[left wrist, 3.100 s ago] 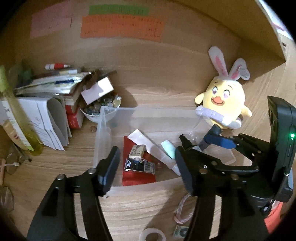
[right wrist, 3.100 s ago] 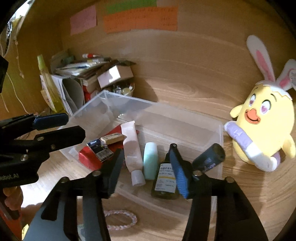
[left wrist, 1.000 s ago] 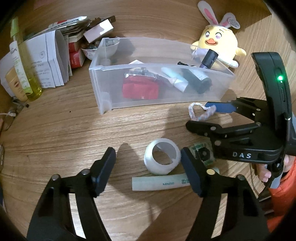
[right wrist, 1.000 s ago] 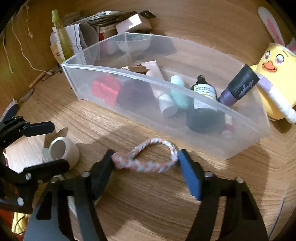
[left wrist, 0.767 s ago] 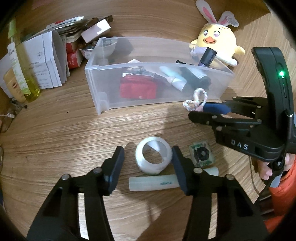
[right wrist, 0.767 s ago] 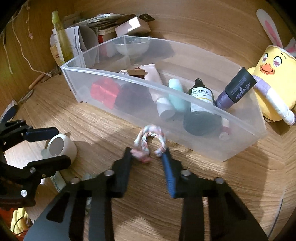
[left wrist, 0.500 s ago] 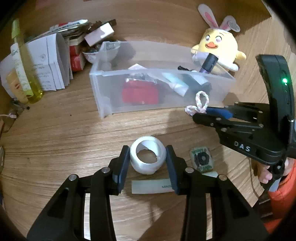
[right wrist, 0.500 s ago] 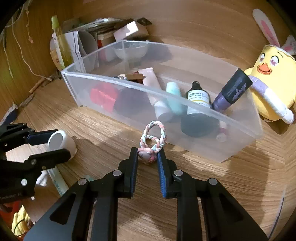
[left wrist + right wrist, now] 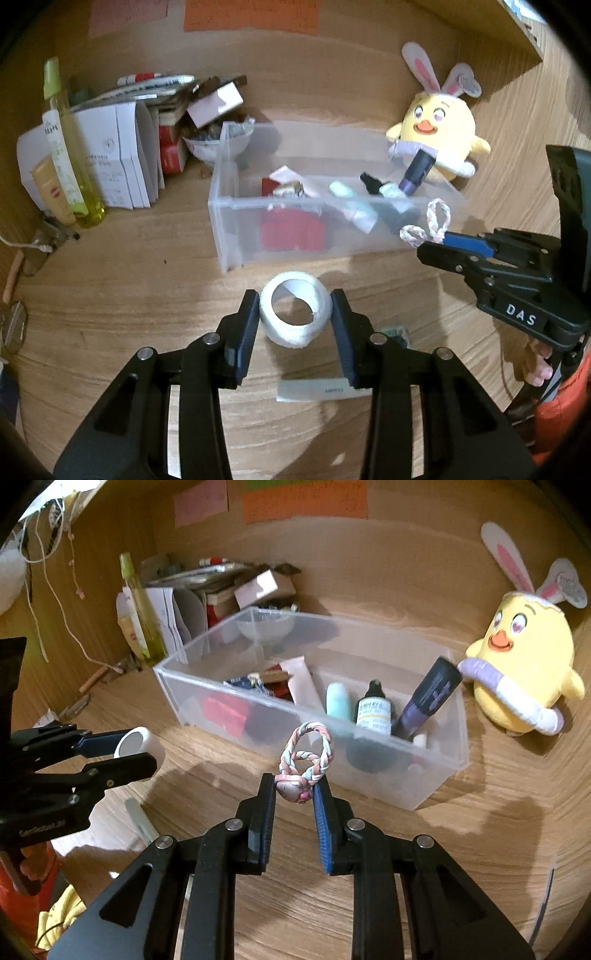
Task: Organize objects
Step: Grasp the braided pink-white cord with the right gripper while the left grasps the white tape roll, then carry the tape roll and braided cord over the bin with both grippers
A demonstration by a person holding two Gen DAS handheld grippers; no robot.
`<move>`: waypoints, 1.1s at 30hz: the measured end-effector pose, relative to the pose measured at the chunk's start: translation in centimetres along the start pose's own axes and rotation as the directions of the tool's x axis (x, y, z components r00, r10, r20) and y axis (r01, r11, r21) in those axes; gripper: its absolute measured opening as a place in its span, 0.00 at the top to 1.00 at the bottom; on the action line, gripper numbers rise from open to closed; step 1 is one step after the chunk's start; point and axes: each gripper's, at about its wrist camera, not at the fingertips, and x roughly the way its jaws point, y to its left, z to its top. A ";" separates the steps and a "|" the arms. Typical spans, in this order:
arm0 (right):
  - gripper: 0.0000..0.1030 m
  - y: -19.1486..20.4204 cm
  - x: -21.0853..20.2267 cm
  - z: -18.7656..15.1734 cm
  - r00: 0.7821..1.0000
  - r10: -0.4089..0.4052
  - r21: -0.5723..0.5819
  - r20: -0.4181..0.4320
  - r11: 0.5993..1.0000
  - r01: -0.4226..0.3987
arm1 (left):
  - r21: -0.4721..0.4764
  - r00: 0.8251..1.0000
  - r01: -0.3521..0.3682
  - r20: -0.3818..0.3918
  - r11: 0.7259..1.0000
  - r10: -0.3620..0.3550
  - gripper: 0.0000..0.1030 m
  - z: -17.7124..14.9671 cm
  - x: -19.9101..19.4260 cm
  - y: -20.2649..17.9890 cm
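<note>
Both tongs carry something, and the bin (image 9: 436, 775) lies ahead of each, its long axis running across the views. The right tongs (image 9: 294, 794) are the nearer: closed on the knot of the braided loop (image 9: 308, 755), which stands up from the tips, just short of the bin's near wall and lifted off the surface (image 9: 498, 849). A short forward carry over that wall should put the loop above the bottles. The left tongs (image 9: 294, 314) are clamped across the tape roll (image 9: 294, 314), its hole facing the camera, held above the surface and farther back from the bin, toward its left half. Both tools point forward and slightly down. A flat tube (image 9: 317, 391) and a small packet (image 9: 397, 332) lie on the surface beneath the left tongs.
</note>
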 end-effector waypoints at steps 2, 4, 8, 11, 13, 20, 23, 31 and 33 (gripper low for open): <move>0.82 -0.1 -0.5 0.3 1.000 -0.002 0.001 0.016 1.000 0.002 | -0.003 1.000 -0.007 0.015 1.000 0.007 0.62 0.6 -0.3 0.1; 0.82 -0.3 -0.8 0.6 1.000 0.000 0.003 0.030 1.000 -0.001 | -0.005 0.999 -0.013 0.034 1.000 0.013 0.62 1.2 -0.6 0.2; 0.82 -0.4 -2.0 1.4 0.997 0.001 0.002 0.074 1.000 -0.001 | -0.013 0.997 -0.034 0.073 0.999 0.035 0.62 2.3 -1.3 0.4; 0.82 -0.5 -2.6 1.9 0.995 0.011 0.000 0.104 1.000 -0.011 | -0.036 0.995 -0.043 0.089 0.998 0.046 0.62 3.1 -1.7 1.0; 0.82 -0.6 -2.8 2.3 0.993 0.017 -0.001 0.117 1.000 -0.017 | -0.050 0.994 -0.050 0.096 0.998 0.054 0.62 3.6 -1.9 1.3; 0.82 -0.8 -2.8 3.6 0.989 0.023 -0.007 0.144 1.000 -0.023 | -0.073 0.990 -0.064 0.123 0.995 0.072 0.62 5.4 -2.2 2.2; 0.82 -1.0 -2.6 4.1 0.988 0.022 -0.005 0.152 1.000 -0.022 | -0.078 0.989 -0.061 0.133 0.995 0.071 0.62 6.2 -2.1 2.4; 0.82 -1.4 -2.2 6.6 0.984 0.000 -0.013 0.178 1.000 0.003 | -0.078 0.986 -0.053 0.155 0.996 0.065 0.62 8.0 -1.4 2.5; 0.82 -1.5 -2.0 7.3 0.983 -0.009 -0.013 0.184 1.000 0.012 | -0.077 0.985 -0.054 0.161 0.996 0.066 0.62 8.5 -1.2 2.6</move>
